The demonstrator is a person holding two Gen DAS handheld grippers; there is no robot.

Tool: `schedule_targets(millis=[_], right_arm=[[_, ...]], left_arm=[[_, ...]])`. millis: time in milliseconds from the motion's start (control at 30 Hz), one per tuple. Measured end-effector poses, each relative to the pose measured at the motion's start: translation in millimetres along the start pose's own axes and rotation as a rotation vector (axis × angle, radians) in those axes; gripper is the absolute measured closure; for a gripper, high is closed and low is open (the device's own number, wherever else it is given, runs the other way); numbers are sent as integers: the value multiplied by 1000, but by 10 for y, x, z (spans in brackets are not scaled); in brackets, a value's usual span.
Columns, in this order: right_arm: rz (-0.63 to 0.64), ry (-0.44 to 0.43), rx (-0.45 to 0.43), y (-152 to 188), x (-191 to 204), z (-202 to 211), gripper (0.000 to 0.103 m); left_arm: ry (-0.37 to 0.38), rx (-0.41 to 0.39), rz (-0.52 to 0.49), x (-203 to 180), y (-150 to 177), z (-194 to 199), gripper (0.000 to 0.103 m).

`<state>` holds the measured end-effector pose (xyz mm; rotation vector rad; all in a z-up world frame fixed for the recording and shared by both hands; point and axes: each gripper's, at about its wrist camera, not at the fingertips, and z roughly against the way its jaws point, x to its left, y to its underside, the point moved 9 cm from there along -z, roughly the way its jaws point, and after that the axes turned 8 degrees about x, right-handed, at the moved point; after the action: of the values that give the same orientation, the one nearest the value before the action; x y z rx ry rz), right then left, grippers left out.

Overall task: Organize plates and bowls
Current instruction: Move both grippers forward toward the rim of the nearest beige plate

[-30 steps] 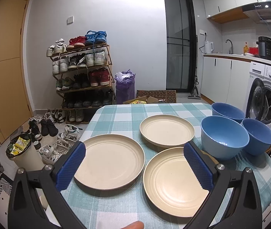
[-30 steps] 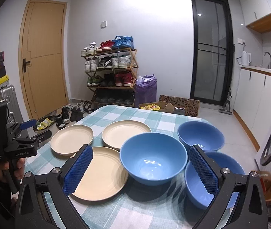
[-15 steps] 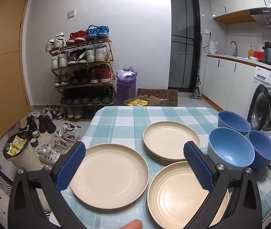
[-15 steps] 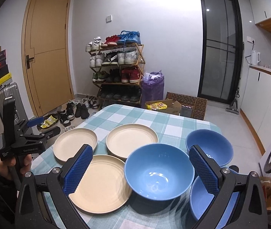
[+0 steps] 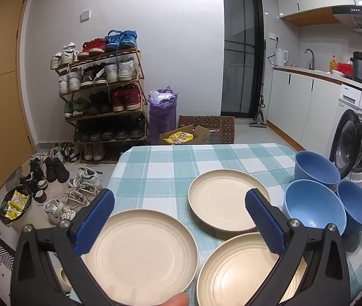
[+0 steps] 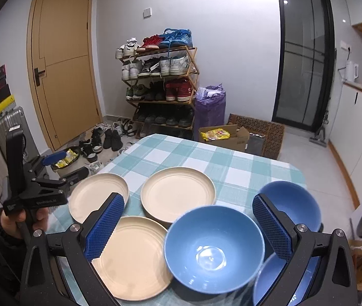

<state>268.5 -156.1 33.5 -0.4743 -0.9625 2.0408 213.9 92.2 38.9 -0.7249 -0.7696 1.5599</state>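
Note:
Three cream plates lie on the checked table: one at near left (image 5: 140, 252), one farther back (image 5: 227, 199), one at near right (image 5: 237, 267). To their right stand three blue bowls (image 5: 313, 168) (image 5: 311, 209) (image 5: 357, 204). My left gripper (image 5: 178, 204) hangs open above the near plates, holding nothing. The right wrist view shows the same plates (image 6: 97, 199) (image 6: 178, 193) (image 6: 135, 255) and bowls (image 6: 214, 247) (image 6: 293, 204) (image 6: 265, 288). My right gripper (image 6: 188, 204) is open above the nearest bowl. A hand holds the left gripper (image 6: 66, 164) at the table's left.
The table (image 5: 170, 163) wears a teal and white checked cloth with bare room at its far half. Beyond it stand a shoe rack (image 5: 102, 97), loose shoes (image 5: 61, 186) on the floor, a purple bag (image 5: 162, 114) and a cardboard box (image 5: 186, 135). A washing machine (image 5: 359, 137) is at the right.
Both wrist views have shifted so the plates and bowls sit lower in frame. The dishes lie where they were. Both grippers stay open.

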Motion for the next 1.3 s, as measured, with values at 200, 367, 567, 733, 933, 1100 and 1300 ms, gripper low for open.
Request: schedule_targets(millis=[200, 367, 567, 733, 933, 1100, 1300], right_arm=[[-24, 5, 28, -165, -117, -208, 0], [-50, -4, 52, -277, -226, -354, 0], [-75, -6, 82, -399, -366, -553, 0], [-87, 0, 101, -480, -453, -710, 0], [-93, 7, 120, -562, -542, -860, 0], [-93, 12, 146, -593, -579, -1008, 0], [-92, 16, 194, -546, -606, -1246, 0]], left_arm=[[15, 20, 4, -18, -109, -157, 0], [14, 13, -8, -30, -201, -243, 0], [1, 23, -26, -57, -286, -382, 0], [17, 31, -42, -109, -319, -513, 0], [9, 125, -66, -151, -285, -778, 0], [0, 157, -82, -164, -265, -929, 0], [9, 210, -58, -135, -231, -1133, 0]])
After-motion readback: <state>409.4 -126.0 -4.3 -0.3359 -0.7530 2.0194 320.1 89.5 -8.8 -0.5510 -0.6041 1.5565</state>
